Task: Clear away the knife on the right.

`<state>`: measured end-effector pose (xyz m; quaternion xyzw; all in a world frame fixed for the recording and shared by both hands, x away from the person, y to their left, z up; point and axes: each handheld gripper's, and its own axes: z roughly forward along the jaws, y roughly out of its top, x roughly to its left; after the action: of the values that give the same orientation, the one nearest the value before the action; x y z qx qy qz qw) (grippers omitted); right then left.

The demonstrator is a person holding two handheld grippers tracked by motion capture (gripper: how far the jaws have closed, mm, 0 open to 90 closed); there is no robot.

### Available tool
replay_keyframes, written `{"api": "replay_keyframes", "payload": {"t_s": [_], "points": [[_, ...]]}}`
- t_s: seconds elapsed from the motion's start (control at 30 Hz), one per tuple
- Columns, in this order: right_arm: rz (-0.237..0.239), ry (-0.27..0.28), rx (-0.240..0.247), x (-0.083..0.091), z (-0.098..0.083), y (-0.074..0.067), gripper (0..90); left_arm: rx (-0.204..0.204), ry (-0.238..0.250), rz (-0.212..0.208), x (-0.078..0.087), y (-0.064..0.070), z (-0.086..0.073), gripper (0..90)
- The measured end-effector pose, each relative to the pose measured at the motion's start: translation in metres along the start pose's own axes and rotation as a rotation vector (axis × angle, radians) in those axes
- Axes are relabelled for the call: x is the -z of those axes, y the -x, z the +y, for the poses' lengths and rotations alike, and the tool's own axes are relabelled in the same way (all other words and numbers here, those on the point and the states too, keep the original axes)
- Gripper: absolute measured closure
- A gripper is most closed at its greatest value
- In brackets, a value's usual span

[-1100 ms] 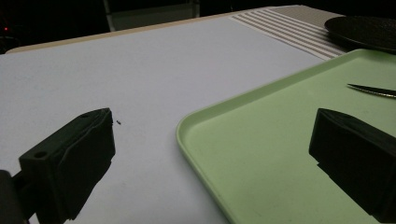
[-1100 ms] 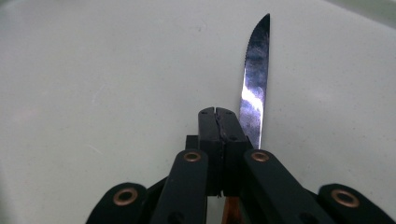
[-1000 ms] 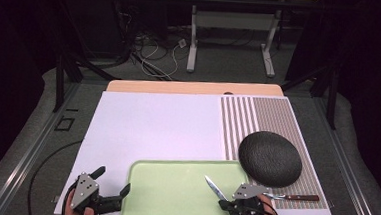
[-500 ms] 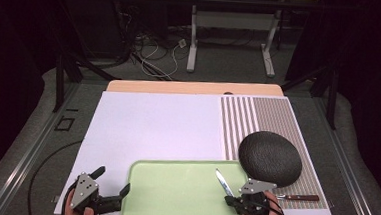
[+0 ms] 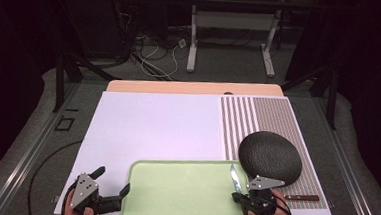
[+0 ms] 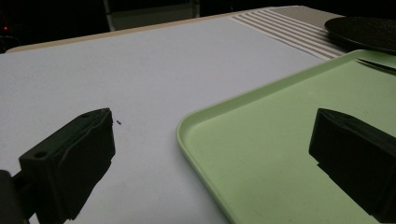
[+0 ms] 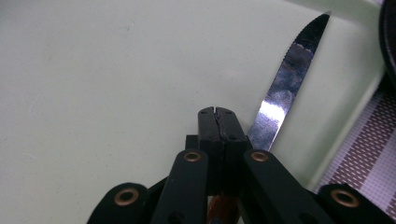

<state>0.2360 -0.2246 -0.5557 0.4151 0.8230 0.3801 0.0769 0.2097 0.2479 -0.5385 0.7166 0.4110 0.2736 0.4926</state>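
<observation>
Steel, serrated: knife (image 5: 235,179) held by right gripper (image 5: 243,198), blade tip pointing to about 11 o'clock over the tray's right edge. In the right gripper view the jaws are pressed together on the knife (image 7: 285,88) at the handle end; a sliver of brown wooden handle shows beneath them. Blade looks to hang free of the tray surface, so likely carried, not resting.

Pale green tray (image 5: 172,206) sits at 6 o'clock on the white mat (image 5: 152,125). Second knife (image 5: 298,197), wooden handle, lies on the striped mat (image 5: 263,117) at 3 o'clock of the gripper, just beside the dark round plate (image 5: 271,153).

Left gripper (image 5: 112,189) at 9 o'clock of the tray, jaws wide, gripping nothing. Left gripper view: tray rim (image 6: 205,116) sits between the jaws, probably poised to steady the tray.
</observation>
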Motion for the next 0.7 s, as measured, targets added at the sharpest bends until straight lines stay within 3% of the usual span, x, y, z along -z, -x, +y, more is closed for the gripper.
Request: {"api": "replay_keyframes", "payload": {"t_s": [0.4,0.7], "points": [[-0.013,-0.006,-0.042,0.0059,-0.0038,0.0042,90.0,-0.002,0.002,0.0,0.0002,0.0,0.0,0.5],[-0.017,0.0,-0.04,0.0073,-0.006,0.0046,90.0,-0.002,0.0,0.0,0.0002,0.0001,-0.0001,0.5]]}}
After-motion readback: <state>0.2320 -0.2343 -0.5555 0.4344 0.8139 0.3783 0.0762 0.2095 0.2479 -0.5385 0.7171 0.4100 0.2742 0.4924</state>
